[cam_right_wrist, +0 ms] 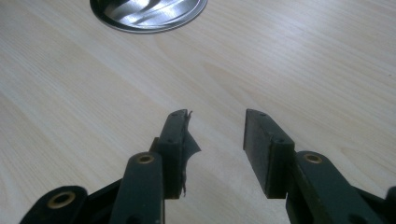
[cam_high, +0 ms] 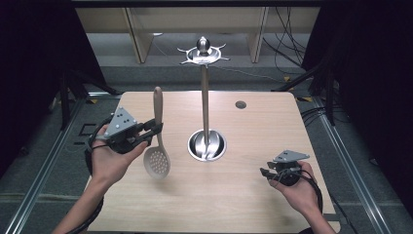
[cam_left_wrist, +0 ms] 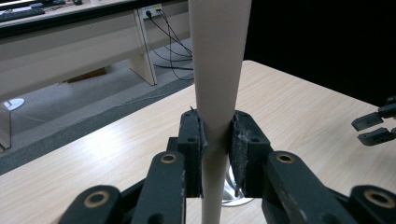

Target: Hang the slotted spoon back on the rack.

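One metal utensil stand (cam_high: 205, 87) sits mid-tabletop (cam_high: 253, 195): round shiny base (cam_high: 207, 145), thin upright pole, hook ring w/ knob at top. It stands between the two grippers, just right of the spoon. Small dark round grommet (cam_high: 240, 104) in the tabletop toward the far edge, right of the pole. Beyond the tabletop: pale desk legs, loose cables on the floor, dark surrounds.

Count: 1 slotted spoon, 1 stand, 2 grippers.

Slotted spoon (cam_high: 158, 146): beige/taupe, matte, long flat handle pointing away from the person, oval perforated bowl toward the near side, many small holes. It's on the left side of the tabletop, lifted, held at the handle.

Left gripper (cam_high: 152, 130): fingers (cam_left_wrist: 244, 149) clamped on the spoon handle, one pad each side; in the left gripper view the handle (cam_left_wrist: 217, 93) runs upright through the gap, pads worn at the edges.

Right gripper (cam_high: 265, 171): near the right front, well apart from the spoon and stand, nothing held. In the right gripper view its fingers (cam_right_wrist: 261, 144) stand narrowly apart over bare wood, left pad's liner frayed, stand base (cam_right_wrist: 148, 14) ahead at the top edge.
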`<control>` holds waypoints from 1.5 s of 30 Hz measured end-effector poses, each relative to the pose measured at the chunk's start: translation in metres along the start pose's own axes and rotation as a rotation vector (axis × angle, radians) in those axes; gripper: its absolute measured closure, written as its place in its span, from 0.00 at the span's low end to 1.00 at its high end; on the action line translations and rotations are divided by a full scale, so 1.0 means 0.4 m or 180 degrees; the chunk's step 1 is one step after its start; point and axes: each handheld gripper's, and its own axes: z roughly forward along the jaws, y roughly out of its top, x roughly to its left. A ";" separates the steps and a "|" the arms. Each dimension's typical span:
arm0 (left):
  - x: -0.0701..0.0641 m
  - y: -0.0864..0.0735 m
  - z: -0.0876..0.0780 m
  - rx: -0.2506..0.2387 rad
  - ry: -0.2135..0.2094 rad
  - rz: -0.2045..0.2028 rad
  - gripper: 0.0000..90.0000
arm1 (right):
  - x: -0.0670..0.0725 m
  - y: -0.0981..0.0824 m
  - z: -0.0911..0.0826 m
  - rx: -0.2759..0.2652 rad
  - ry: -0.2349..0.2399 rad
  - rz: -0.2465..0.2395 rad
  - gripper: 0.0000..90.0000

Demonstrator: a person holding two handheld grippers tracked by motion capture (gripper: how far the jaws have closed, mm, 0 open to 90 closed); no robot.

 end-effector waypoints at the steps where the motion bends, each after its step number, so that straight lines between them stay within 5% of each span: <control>1: 0.000 0.002 0.002 0.0003 0.0000 0.0001 0.83 | 0.000 0.000 0.000 -0.0002 -0.0001 0.0001 0.68; 26: 0.033 0.059 0.035 -0.0019 -0.0184 0.0136 0.83 | 0.002 0.000 -0.002 -0.0016 -0.0015 0.0007 0.67; 45: 0.047 0.095 0.050 -0.0062 -0.0234 0.0115 0.83 | 0.003 0.000 -0.003 -0.0009 -0.0024 0.0015 0.67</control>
